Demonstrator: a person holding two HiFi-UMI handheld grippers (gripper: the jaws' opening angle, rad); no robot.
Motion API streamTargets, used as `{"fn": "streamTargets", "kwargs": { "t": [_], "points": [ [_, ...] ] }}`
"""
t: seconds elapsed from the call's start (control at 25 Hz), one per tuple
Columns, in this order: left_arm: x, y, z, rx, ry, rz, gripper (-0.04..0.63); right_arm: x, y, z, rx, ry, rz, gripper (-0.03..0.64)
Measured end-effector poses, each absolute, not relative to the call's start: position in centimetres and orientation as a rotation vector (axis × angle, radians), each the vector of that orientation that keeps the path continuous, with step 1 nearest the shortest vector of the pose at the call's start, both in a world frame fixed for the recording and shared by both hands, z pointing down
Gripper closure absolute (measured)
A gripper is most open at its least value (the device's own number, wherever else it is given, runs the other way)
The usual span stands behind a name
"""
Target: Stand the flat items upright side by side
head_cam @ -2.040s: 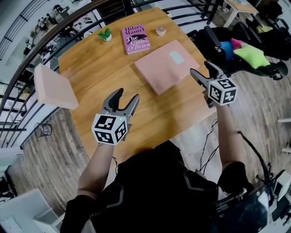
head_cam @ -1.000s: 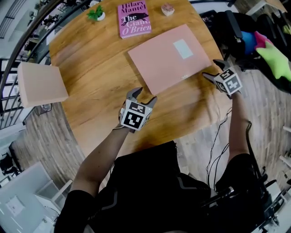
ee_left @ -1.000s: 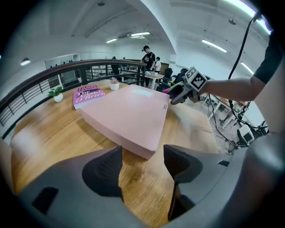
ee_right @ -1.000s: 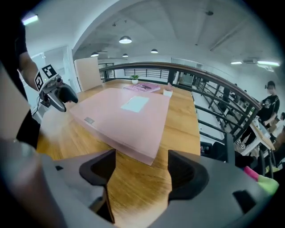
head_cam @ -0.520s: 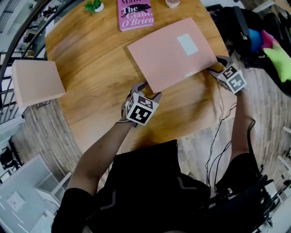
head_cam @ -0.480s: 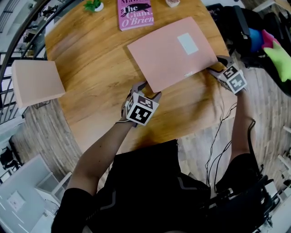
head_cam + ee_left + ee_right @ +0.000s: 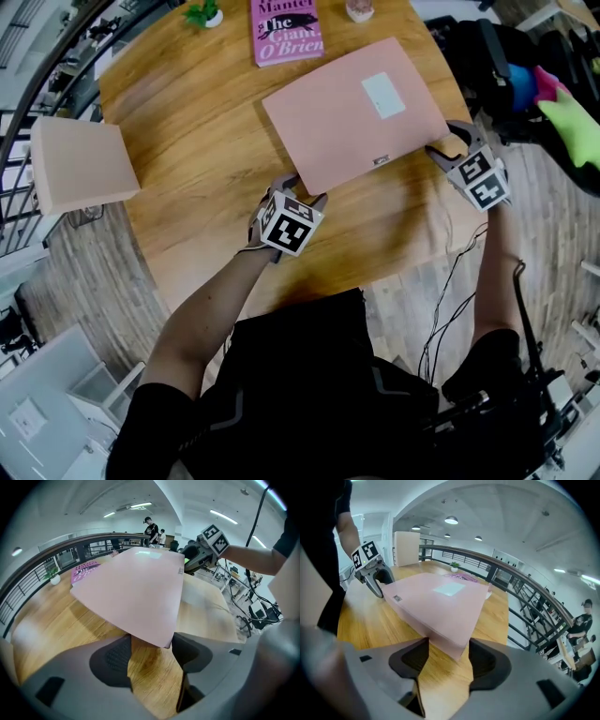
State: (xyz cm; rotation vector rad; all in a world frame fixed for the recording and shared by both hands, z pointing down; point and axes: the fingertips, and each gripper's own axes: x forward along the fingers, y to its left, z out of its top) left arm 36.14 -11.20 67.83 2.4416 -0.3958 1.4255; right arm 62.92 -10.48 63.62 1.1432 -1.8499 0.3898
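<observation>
- The large pink book (image 7: 337, 117) lies flat mid-surface (image 7: 197, 122), between the two hand-held grippers.
- The right hand-held gripper (image 7: 448, 142) grasps the book's right corner; its jaws have just been closing on it.
- The left hand-held gripper (image 7: 298, 186) is released, with the book's near corner sitting between its spread jaws.
- There are two books and one potted plant (image 7: 204, 13).
- The magenta paperback (image 7: 286, 28) at the far edge reads "The" and "O'Brien".
- The large book's white label is blank.
</observation>
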Motion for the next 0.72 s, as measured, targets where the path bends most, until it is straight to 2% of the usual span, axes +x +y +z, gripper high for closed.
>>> {"fn": "streamTargets", "kwargs": {
  "t": [0.36,0.72],
  "points": [
    [34.4,-10.6,69.0,2.38,-0.357,1.459,0.318,58.0,-11.1,54.1,1.137,-1.79,0.117,0.353],
    [33.5,-10.2,69.8,2.329,-0.253,1.517,0.341,53.0,-12.9,48.5,1.046,-1.771,-0.114,0.354]
  ]
}}
